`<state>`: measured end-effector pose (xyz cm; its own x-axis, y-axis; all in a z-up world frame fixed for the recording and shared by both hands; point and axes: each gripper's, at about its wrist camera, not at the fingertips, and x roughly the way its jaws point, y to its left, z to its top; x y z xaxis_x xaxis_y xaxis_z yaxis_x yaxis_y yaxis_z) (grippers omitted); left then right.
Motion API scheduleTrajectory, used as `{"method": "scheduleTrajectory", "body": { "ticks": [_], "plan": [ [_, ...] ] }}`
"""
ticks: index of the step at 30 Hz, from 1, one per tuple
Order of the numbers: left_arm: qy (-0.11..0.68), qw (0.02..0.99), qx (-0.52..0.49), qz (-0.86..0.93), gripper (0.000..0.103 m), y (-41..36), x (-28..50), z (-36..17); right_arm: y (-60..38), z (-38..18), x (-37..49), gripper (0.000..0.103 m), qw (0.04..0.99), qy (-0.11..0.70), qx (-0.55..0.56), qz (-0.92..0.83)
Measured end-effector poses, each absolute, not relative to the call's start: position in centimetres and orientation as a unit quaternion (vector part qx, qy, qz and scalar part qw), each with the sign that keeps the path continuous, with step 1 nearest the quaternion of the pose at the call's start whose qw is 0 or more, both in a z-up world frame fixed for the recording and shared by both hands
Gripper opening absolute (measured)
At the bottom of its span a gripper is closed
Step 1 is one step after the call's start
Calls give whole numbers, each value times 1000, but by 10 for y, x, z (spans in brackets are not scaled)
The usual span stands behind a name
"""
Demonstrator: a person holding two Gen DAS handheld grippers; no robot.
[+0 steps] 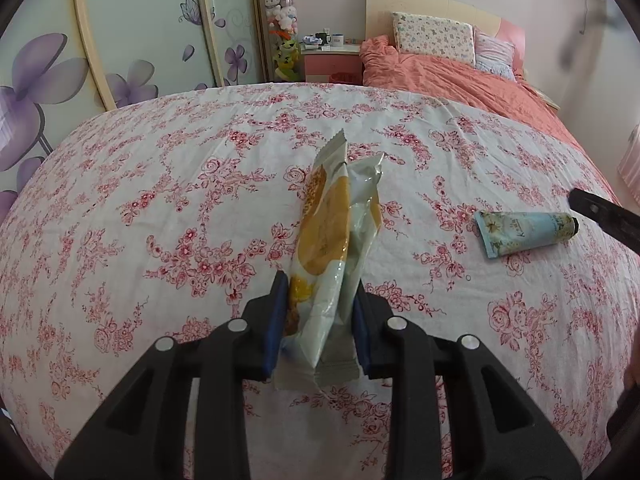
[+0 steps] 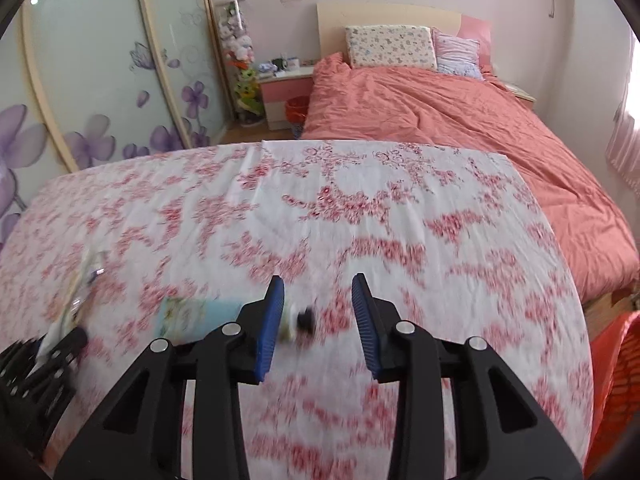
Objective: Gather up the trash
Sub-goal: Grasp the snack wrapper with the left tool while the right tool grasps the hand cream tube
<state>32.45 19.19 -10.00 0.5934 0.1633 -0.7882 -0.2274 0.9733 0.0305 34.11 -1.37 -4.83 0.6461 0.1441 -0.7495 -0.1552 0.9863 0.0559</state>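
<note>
In the left wrist view the left gripper (image 1: 320, 312) clamps a crumpled white-and-yellow snack wrapper (image 1: 332, 236), its blue pads pressing the wrapper's lower part on both sides while the rest sticks up above the floral sheet (image 1: 160, 200). To the right a light-blue cream tube (image 1: 526, 232) lies flat on the sheet, black cap pointing right, with a black finger of the other tool just beside the cap. The right wrist view is blurred; there the right gripper (image 2: 318, 308) stands with its jaws apart, not pressing anything, the tube's cap end showing in the gap near the left pad and its body running off to the left. Only this view shows an orange mesh basket (image 2: 616, 384) at the right edge, beside the bed.
</note>
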Motion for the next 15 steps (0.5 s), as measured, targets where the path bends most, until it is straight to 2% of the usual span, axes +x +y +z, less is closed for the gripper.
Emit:
{"method": "scheduleTrajectory", "body": {
  "ticks": [8, 15],
  "plan": [
    [437, 892, -40, 108, 30, 192, 325, -100, -23, -48, 334, 36, 864, 477, -7, 160],
    [437, 892, -42, 107, 30, 193, 326, -100, -15, -50, 319, 36, 859, 469, 23, 205]
  ]
}}
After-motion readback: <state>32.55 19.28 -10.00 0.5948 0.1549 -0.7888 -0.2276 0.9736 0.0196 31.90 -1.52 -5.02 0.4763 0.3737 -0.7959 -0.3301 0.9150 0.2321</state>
